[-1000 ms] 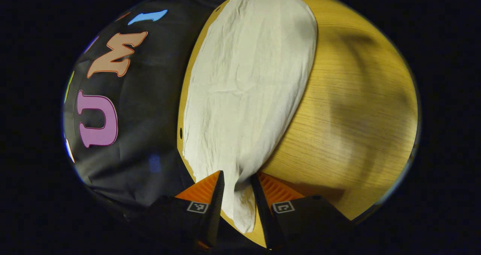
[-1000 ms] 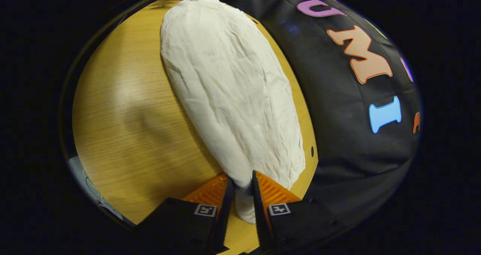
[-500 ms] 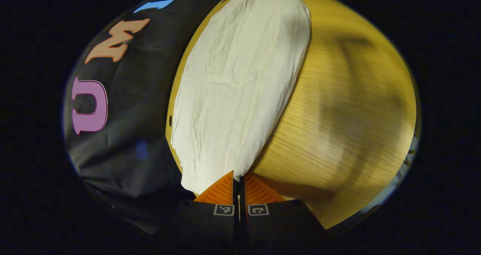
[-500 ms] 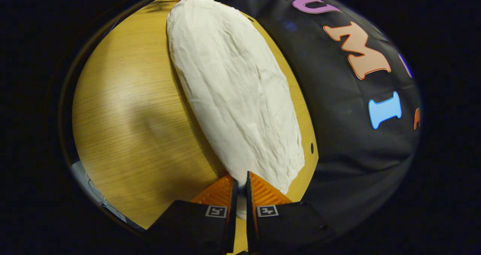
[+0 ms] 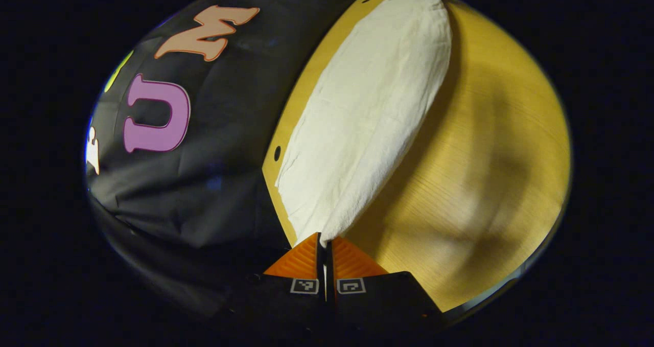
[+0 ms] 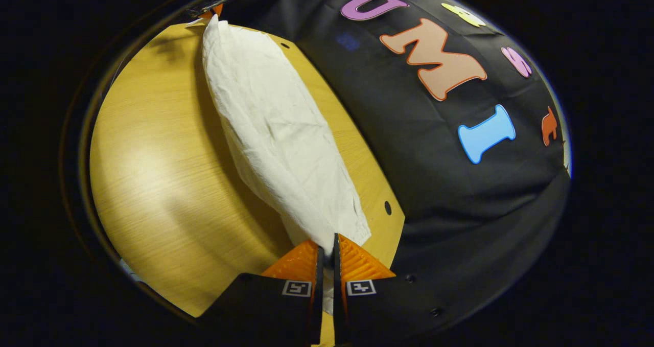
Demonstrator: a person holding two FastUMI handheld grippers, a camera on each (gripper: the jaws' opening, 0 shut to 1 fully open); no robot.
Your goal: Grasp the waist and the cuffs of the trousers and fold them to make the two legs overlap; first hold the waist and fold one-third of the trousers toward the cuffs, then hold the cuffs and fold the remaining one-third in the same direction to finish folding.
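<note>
We have both tools pinched tight on the white trousers, one at each end. In the left gripper view, our left gripper has its fingers pressed together on a corner of the cloth, and the garment stretches away from it as a long, narrow band, up and to the right. In the right gripper view, our right gripper clamps the opposite end, and the trousers stretch up and to the left toward the far gripper. Their long axis runs along the back edge of the wooden table, near the black wall cloth.
</note>
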